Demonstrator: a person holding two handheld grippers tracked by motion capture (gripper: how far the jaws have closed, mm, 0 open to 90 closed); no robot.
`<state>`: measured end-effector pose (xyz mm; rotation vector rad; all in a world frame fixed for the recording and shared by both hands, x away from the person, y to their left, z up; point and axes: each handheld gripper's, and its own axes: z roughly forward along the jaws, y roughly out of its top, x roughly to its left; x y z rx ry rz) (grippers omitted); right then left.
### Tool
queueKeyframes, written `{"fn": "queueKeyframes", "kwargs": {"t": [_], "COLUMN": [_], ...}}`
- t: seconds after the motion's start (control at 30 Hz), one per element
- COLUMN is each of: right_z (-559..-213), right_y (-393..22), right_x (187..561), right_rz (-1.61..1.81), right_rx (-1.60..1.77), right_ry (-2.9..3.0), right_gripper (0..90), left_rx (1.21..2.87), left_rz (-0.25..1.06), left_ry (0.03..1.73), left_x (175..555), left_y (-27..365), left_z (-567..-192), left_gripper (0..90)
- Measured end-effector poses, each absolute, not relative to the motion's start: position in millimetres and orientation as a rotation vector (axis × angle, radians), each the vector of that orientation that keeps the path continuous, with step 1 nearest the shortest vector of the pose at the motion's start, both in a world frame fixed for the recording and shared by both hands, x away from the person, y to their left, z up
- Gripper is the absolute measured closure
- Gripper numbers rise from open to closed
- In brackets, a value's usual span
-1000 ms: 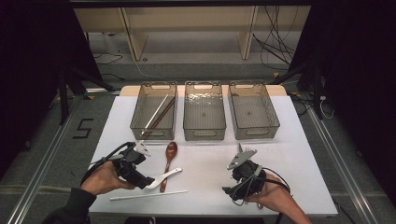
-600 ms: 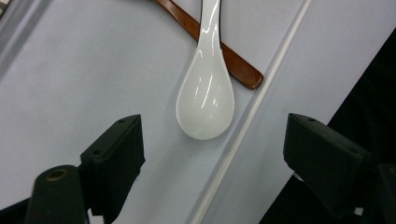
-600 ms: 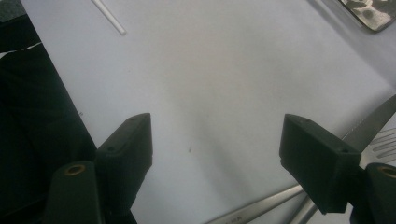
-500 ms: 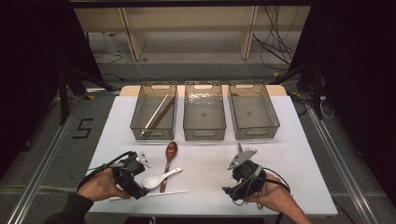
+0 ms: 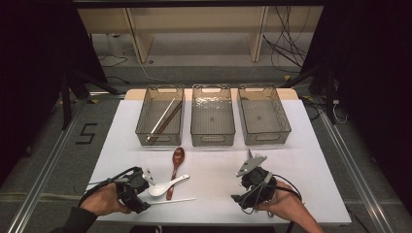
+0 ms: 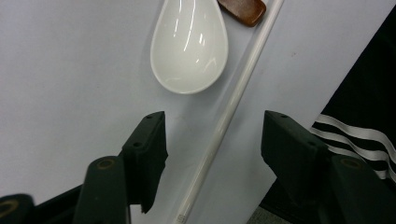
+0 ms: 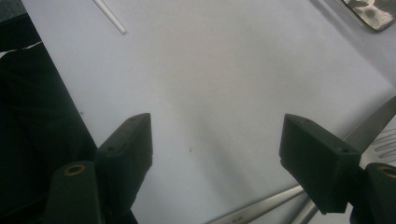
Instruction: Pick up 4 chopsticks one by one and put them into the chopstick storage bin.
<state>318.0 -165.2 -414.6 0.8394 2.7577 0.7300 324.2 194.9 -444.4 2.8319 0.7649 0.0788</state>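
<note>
The thin white plastic chopstick [image 6: 227,119] is what's getting picked up here, lying flat on the white bench [image 5: 311,160] near the front edge, just beside the bowl of a glossy white ceramic soup spoon [image 6: 189,44] and the handle end of a reddish-brown wooden spoon [image 5: 176,167].

Handling-wise I'm guessing it's super light and stiff, but smooth and round-ish, so it's probably going to roll or skate out sideways if pinched off-centre. Lying flush on the bench also means there's barely anything to get under. Best bet, I'd say, is taking it across the shaft near the close end, well away from the ceramic spoon, which looks like the one breakable thing nearby.

The left claw [image 6: 212,140] is sitting low over the bench, angled down, one jaw on each side of the chopstick. Its jaws have just been closing in, but they're not pressing on it yet, so nothing's grabbed.

The right claw [image 7: 215,144] is resting spread wide and empty over bare bench, with some metal utensils [image 7: 327,177] lying by it.
</note>
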Motion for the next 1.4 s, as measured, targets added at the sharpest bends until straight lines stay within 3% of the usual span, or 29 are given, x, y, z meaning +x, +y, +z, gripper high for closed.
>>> {"fn": "queueKeyframes", "kwargs": {"t": [0.6, 1.0, 1.4], "right_z": [-414.3, -414.9, -414.6], "right_y": [-165.1, -164.9, -165.1], "right_x": [317.9, 317.8, 317.9], "right_rz": [0.734, 0.726, 0.719], "right_rx": [0.849, 0.846, 0.844], "right_ry": [2.751, 2.759, 2.764], "right_gripper": [26.6, 26.7, 26.8], "left_rx": [2.876, 2.921, 2.960], "left_rz": [0.041, 0.042, 0.040], "left_ry": [0.665, 0.611, 0.436], "left_x": [321.9, 323.4, 319.5], "left_y": [192.4, 191.3, 188.6], "left_z": [-456.4, -460.9, -460.7], "left_gripper": [62.8, 71.9, 82.2]}}
